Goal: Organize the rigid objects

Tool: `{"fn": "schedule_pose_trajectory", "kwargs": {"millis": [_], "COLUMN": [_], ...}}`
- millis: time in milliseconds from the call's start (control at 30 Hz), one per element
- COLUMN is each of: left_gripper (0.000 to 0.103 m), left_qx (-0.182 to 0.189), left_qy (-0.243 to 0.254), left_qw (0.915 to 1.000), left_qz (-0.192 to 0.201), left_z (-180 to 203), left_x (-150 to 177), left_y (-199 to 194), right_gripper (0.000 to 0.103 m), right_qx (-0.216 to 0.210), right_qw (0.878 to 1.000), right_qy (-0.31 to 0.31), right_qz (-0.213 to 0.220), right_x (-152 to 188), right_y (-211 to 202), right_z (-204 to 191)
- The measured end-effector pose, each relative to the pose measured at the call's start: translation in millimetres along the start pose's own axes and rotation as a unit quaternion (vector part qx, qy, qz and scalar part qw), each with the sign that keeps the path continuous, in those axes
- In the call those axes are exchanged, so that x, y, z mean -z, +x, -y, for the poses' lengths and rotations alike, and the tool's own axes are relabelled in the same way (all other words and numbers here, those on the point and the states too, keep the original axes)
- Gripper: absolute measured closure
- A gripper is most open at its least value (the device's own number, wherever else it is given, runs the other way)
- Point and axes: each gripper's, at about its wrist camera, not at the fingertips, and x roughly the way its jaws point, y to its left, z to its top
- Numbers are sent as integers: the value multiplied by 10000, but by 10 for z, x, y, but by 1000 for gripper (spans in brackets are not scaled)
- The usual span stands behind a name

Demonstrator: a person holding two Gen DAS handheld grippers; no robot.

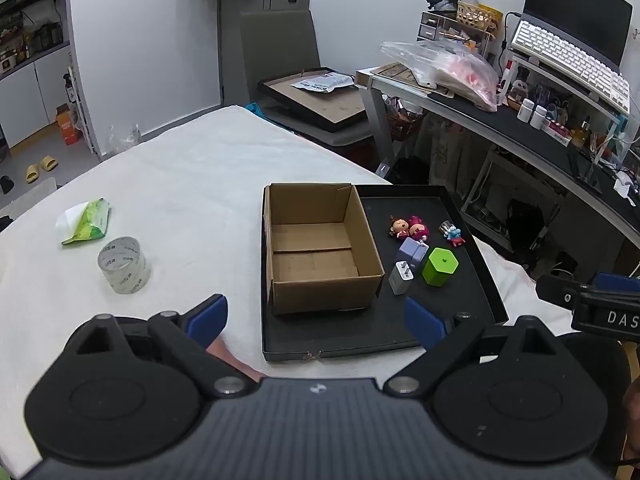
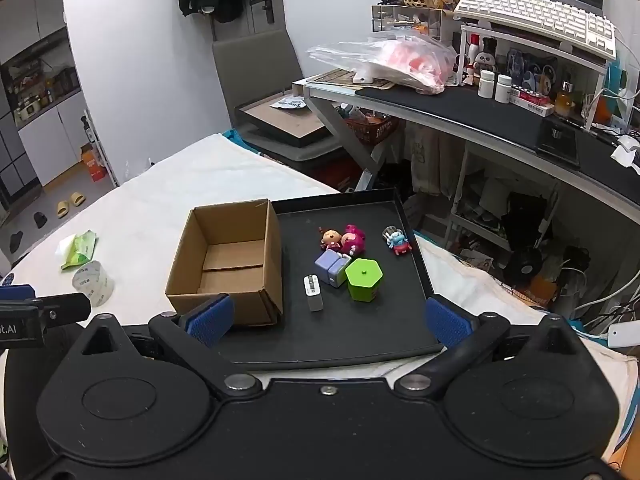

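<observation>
An open, empty cardboard box (image 1: 320,248) (image 2: 232,264) stands in the left part of a black tray (image 1: 460,312) (image 2: 360,340). Right of it on the tray lie a green hexagonal container (image 1: 439,266) (image 2: 363,279), a purple block (image 1: 412,251) (image 2: 332,266), a white charger (image 1: 401,278) (image 2: 313,291), two doll figures (image 1: 408,229) (image 2: 342,237) and a small toy (image 1: 452,233) (image 2: 397,240). My left gripper (image 1: 316,320) is open and empty, near the tray's front edge. My right gripper (image 2: 328,320) is open and empty, above the tray's front.
The tray sits on a white-covered table (image 1: 180,184). A clear tape roll (image 1: 124,266) (image 2: 94,282) and a green tissue pack (image 1: 86,222) (image 2: 78,250) lie at the left. A cluttered desk (image 1: 520,128) and a chair (image 1: 288,64) stand behind.
</observation>
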Motion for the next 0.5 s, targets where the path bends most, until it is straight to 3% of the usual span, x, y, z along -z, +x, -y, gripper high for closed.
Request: {"fn": "schedule_pose_trajectory", "kwargs": {"millis": [500], "left_gripper": [9], "left_qx": [4], "left_qy": [29], "left_qw": [10000], "left_qz": [6], "left_z": [24], "left_x": [20], "left_y": [8], "right_gripper": [0], "right_qx": [50], "right_qw": [10000], "right_qy": [-36], "right_qz": [-2], "right_x": [17], "right_y": [21], "right_z": [-7]}}
